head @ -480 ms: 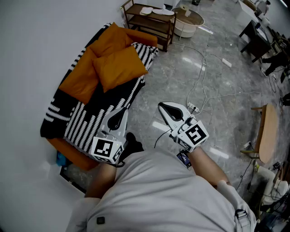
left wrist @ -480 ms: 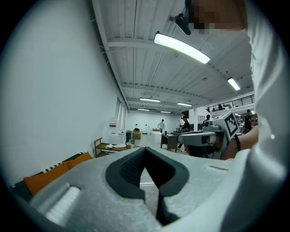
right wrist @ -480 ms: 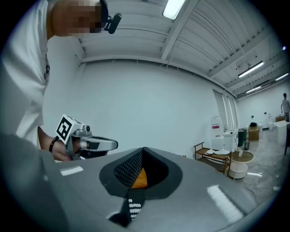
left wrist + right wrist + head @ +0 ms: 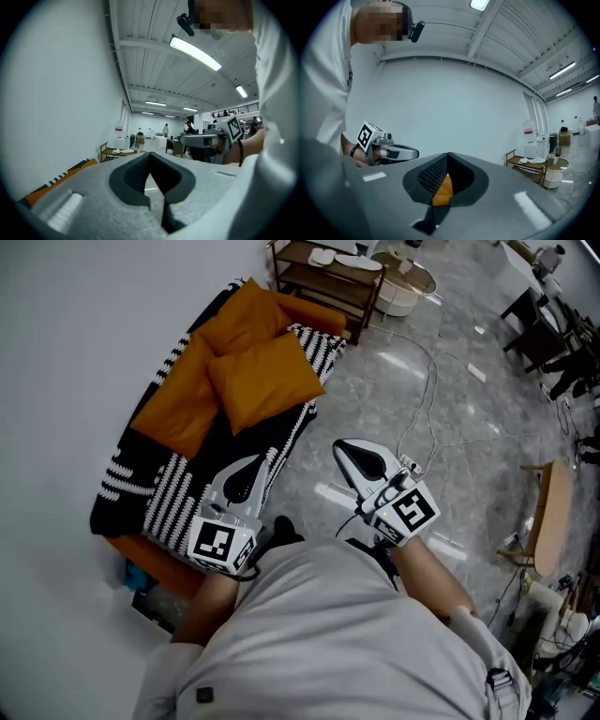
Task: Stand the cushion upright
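The square orange fabric cushion [image 4: 265, 379] lies on the seat of the low sofa with the black-and-white striped cover [image 4: 183, 488]. It rests by the long orange back pad [image 4: 173, 409] that runs along the white wall, with a second orange cushion [image 4: 246, 320] just behind it.

The left gripper [image 4: 265, 457] is held over the near end of the striped cover. Its grey jaws are pressed together with nothing between them. The right gripper [image 4: 342, 446] hangs over the grey marbled floor [image 4: 469, 456] beside the sofa, jaws likewise closed and empty (the orange seen through its gap is a cushion farther off). Both are well apart from the cushion.

A white cable [image 4: 429, 381] trails across the floor, and a brown wooden shelf unit [image 4: 323, 277] stands beyond the sofa's far end.
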